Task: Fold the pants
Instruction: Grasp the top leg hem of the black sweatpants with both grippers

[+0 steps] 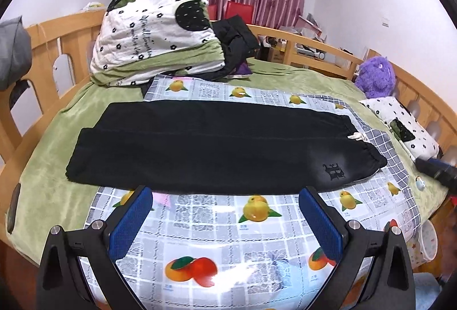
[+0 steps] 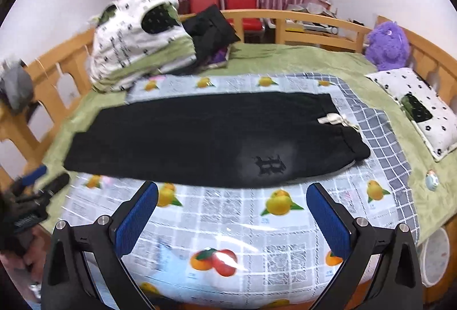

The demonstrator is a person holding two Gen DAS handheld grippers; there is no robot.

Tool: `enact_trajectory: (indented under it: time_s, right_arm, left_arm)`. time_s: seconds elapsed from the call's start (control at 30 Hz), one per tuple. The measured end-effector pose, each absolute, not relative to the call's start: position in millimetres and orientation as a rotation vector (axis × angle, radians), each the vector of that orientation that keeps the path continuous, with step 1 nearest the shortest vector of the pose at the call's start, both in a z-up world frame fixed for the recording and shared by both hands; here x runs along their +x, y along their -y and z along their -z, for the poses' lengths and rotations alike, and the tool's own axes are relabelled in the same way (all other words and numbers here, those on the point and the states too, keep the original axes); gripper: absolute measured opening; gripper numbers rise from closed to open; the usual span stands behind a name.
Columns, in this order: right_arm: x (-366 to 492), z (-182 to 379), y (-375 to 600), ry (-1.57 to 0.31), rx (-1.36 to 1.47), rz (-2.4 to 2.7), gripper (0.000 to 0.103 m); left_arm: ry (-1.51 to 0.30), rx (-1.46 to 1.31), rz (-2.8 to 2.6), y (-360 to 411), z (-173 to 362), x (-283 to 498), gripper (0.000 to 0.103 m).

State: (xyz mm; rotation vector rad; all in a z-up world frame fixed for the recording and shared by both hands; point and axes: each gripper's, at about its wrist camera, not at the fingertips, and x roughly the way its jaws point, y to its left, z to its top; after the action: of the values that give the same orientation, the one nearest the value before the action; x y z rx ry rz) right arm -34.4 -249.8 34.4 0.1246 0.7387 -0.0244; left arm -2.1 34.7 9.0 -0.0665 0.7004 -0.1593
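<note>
On the bed, from the left wrist view, the black pants (image 1: 217,144) are lying flat across a fruit-print plastic sheet (image 1: 228,227), legs together, waistband to the right. The left gripper (image 1: 225,195) is hovering just short of their near edge, fingers (image 1: 131,224) spread wide and holding nothing. Over in the right wrist view, the right gripper (image 2: 232,191) is doing the same thing, fingers (image 2: 328,217) wide apart, the pants' embroidered logo (image 2: 270,165) sitting just ahead.
</note>
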Motion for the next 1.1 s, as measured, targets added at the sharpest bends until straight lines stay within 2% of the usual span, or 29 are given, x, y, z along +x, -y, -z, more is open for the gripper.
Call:
enact_trajectory:
  time_s: [0.13, 0.23, 0.47, 0.57, 0.63, 0.67, 0.73, 0.9, 1.1]
  right_arm:
    - [-28, -52, 270, -0.685, 0.205, -0.01, 0.102]
    - [-14, -46, 283, -0.713, 0.228, -0.001, 0.102]
    - [30, 16, 315, -0.843, 0.248, -0.01, 0.101]
    - [46, 54, 333, -0.904, 0.3, -0.009, 0.086]
    - [55, 79, 346, -0.942, 0.331, 0.018, 0.071]
    - [59, 93, 353, -0.962, 0.335, 0.034, 0.068]
    - [64, 110, 363, -0.975, 0.34, 0.049, 0.055]
    - [73, 149, 399, -0.956, 0.442, 0.072, 0.043]
    - [85, 178, 429, -0.92, 0.584, 0.087, 0.043]
  left_arm:
    - [-0.708, -0.067, 0.114, -59, -1, 8, 0.103]
    - [-0.725, -0.085, 0.088, -75, 9, 16, 0.103]
    - [-0.775, -0.104, 0.082, -95, 45, 46, 0.103]
    - [-0.795, -0.164, 0.103, -104, 67, 61, 0.102]
    - [-0.818, -0.199, 0.106, -110, 82, 71, 0.102]
    - [-0.835, -0.202, 0.1, -112, 89, 75, 0.102]
    - [-0.858, -0.219, 0.077, -117, 104, 83, 0.102]
    - [-0.917, -0.316, 0.047, -138, 144, 104, 0.083]
    - [-0.911, -0.498, 0.087, -156, 174, 124, 0.083]
